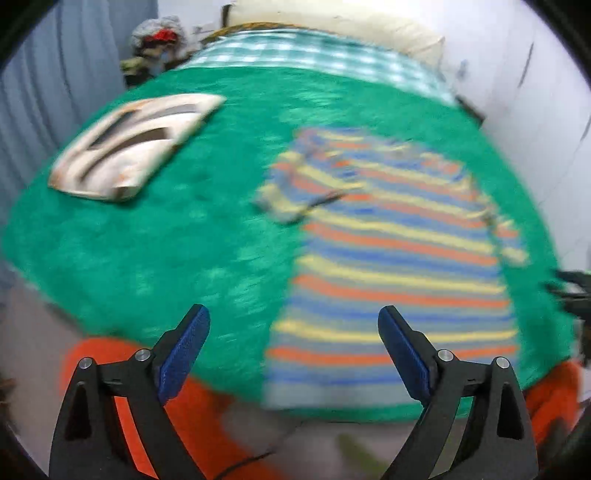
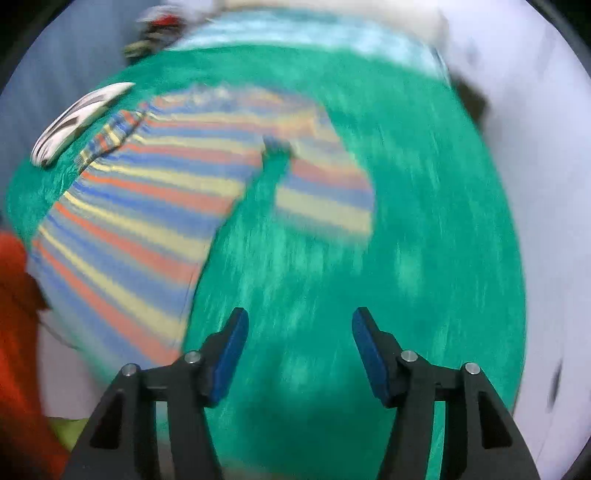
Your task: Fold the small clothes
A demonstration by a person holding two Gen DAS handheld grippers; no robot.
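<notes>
A small shirt with blue, orange and yellow stripes (image 1: 391, 254) lies flat on the green blanket (image 1: 177, 229), hem toward me, sleeves out to each side. My left gripper (image 1: 293, 317) is open and empty, held above the bed's near edge just left of the shirt's hem. In the right wrist view the same shirt (image 2: 147, 206) lies to the left, its right sleeve (image 2: 328, 199) spread out ahead. My right gripper (image 2: 299, 321) is open and empty above bare blanket (image 2: 424, 221) to the right of the shirt. Both views are motion-blurred.
A folded white and dark garment (image 1: 133, 144) lies on the blanket at the far left, also in the right wrist view (image 2: 77, 118). A checked sheet (image 1: 314, 55) and pillow (image 1: 354, 26) are at the far end. Orange fabric (image 1: 207, 410) hangs below the near edge. A white wall (image 1: 535, 110) runs along the right.
</notes>
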